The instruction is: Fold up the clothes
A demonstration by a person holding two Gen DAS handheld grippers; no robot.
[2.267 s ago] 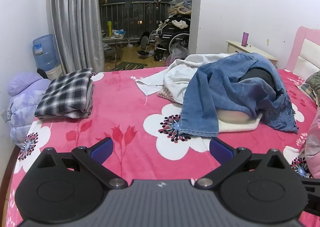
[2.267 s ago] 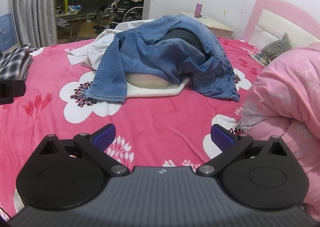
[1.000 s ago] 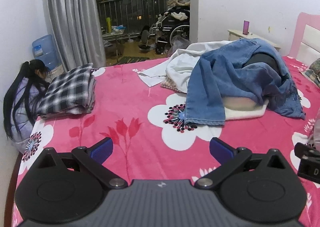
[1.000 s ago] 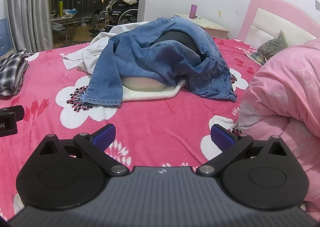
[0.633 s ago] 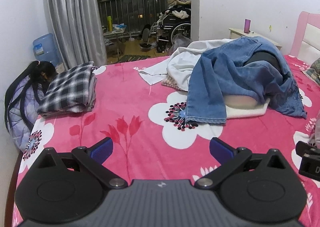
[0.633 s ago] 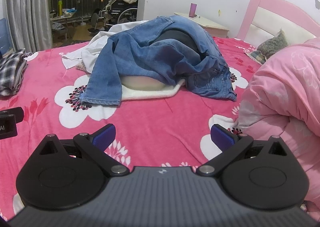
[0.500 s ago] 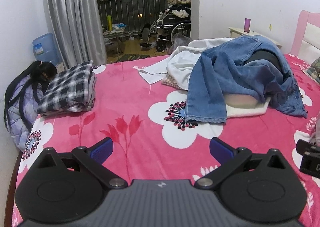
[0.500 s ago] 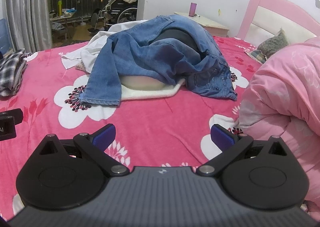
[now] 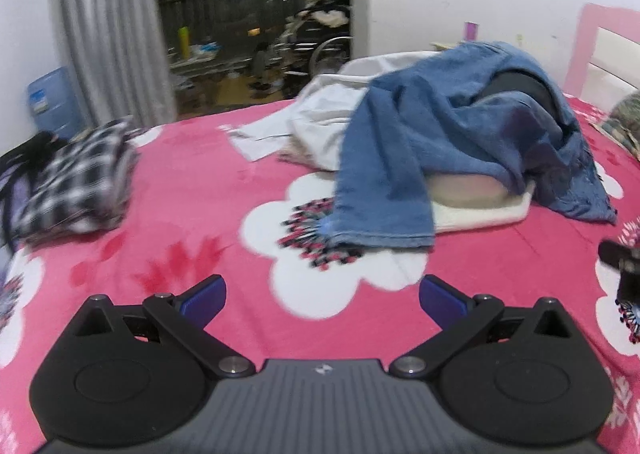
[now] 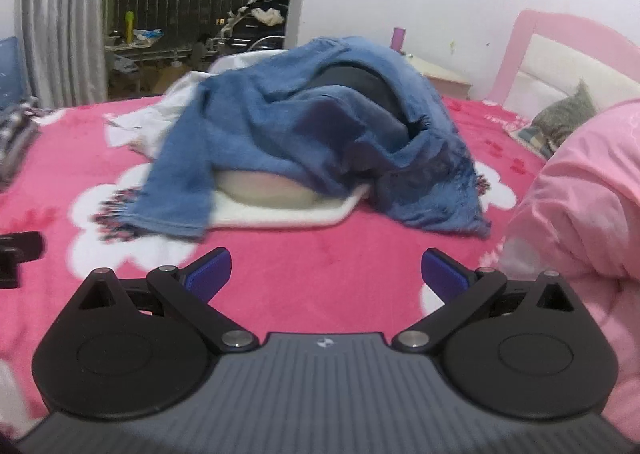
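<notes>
Left claw (image 9: 322,296): spread wide, nothing between the blue pads, hanging over the pink flowered bed cover (image 9: 208,189).
Right claw (image 10: 325,272): also spread wide and holding nothing, low over the bed cover just in front of the clothes heap.
Jeans (image 9: 432,149): draped over the top of the heap in the middle of the bed, one leg running down to the cover, its hem lying on a white flower print; neither claw touches them.
Under the jeans: a dark garment (image 10: 356,87) shows at the top of the mound, and a cream-white piece (image 10: 280,209) sticks out flat along the near edge.
White garment (image 9: 316,121): bunched behind and to the left of the jeans, spilling onto the cover.
Plaid stack (image 9: 76,181): folded checked clothes at the left edge of the bed, well apart from the heap.
Pink quilt (image 10: 580,189): piled up at the right side, just beside the right claw.
Headboard (image 10: 560,53): pink, at the far right, with a patterned pillow (image 10: 564,121) below it.
Background: grey curtain (image 9: 108,29) and a blue water jug (image 9: 52,103) at the left; the view is motion-blurred.
</notes>
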